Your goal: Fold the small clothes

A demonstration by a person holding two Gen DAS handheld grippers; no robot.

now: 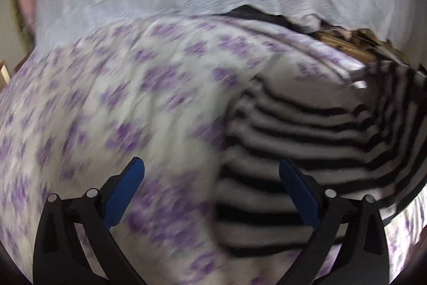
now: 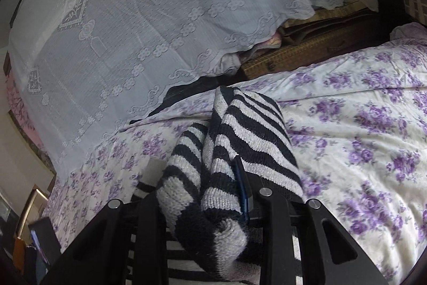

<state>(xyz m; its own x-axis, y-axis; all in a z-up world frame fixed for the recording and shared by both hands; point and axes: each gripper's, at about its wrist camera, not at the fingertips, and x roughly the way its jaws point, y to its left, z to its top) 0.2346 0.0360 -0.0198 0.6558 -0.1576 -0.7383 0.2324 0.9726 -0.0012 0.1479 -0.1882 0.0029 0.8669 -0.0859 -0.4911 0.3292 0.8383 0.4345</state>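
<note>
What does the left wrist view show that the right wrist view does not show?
Only the left wrist view shows the left hand-held gripper, jaws open and empty, above the blurred striped knit garment. Only the right wrist view shows the right hand-held gripper shut on a bunched fold of that garment, and the lace pattern on the white cloth. Both show the purple floral bedsheet, the white cloth and the striped garment.

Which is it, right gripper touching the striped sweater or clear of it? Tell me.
Touching. The right wrist view shows the right gripper with its jaws clamped on a bunched fold of the striped sweater, the knit pressed against the blue pad.
</note>
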